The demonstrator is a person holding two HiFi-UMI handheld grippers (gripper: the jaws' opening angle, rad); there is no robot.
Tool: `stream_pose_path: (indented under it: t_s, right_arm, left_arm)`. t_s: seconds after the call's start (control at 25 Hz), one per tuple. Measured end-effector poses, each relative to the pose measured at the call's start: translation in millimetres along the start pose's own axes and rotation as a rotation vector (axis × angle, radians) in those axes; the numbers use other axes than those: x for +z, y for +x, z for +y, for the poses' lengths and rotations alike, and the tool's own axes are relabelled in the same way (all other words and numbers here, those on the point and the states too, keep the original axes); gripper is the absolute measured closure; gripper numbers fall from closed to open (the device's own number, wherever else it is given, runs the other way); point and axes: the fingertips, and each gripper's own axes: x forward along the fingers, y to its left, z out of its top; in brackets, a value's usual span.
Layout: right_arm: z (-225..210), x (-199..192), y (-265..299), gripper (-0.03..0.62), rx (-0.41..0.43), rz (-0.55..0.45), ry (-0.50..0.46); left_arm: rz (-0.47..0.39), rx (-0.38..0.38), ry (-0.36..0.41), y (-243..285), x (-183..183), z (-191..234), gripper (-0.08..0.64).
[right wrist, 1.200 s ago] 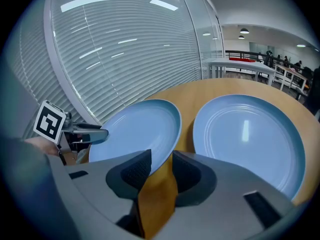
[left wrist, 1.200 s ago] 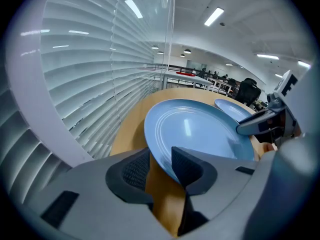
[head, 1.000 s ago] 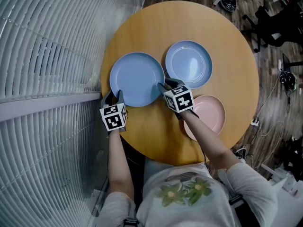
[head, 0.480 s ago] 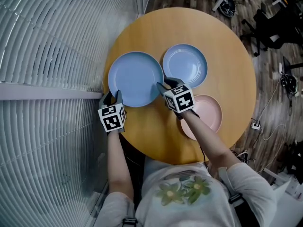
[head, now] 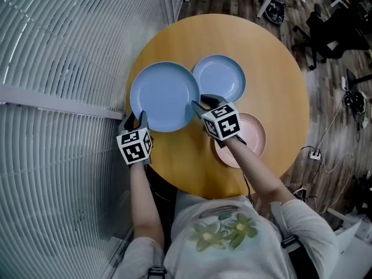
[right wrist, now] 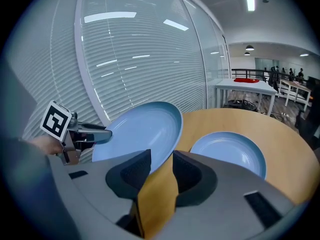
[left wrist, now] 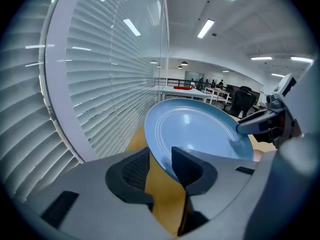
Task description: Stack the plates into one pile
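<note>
Zero plates piled yet. Left gripper (head: 138, 120) and right gripper (head: 202, 104) each pinch the big round blue plate (head: 164, 96) by its rim, holding it tilted above the round wooden table (head: 273, 68). The small blue plate (head: 221, 77) and pink plate (head: 251, 139) lie apart, unstacked.

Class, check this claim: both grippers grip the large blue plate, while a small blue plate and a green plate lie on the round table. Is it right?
No. The head view shows a pink plate, not a green one. Otherwise right: the left gripper and right gripper grip the large blue plate; the small blue plate lies on the round table.
</note>
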Motion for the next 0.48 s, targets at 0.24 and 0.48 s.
stream_pose_path:
  t_s: [0.24, 0.48]
  right_arm:
    - [4.8, -11.5, -45.8, 0.442, -0.006, -0.020, -0.009]
    - [-2.5, -26.1, -94.5, 0.442, -0.015, -0.038, -0.014]
  left_arm:
    - [-0.024, -0.004, -0.004, -38.9, -3.2, -30.0, 0.407]
    - [-0.045, -0.009, 0.005, -68.7, -7.3, -70.4, 0.406]
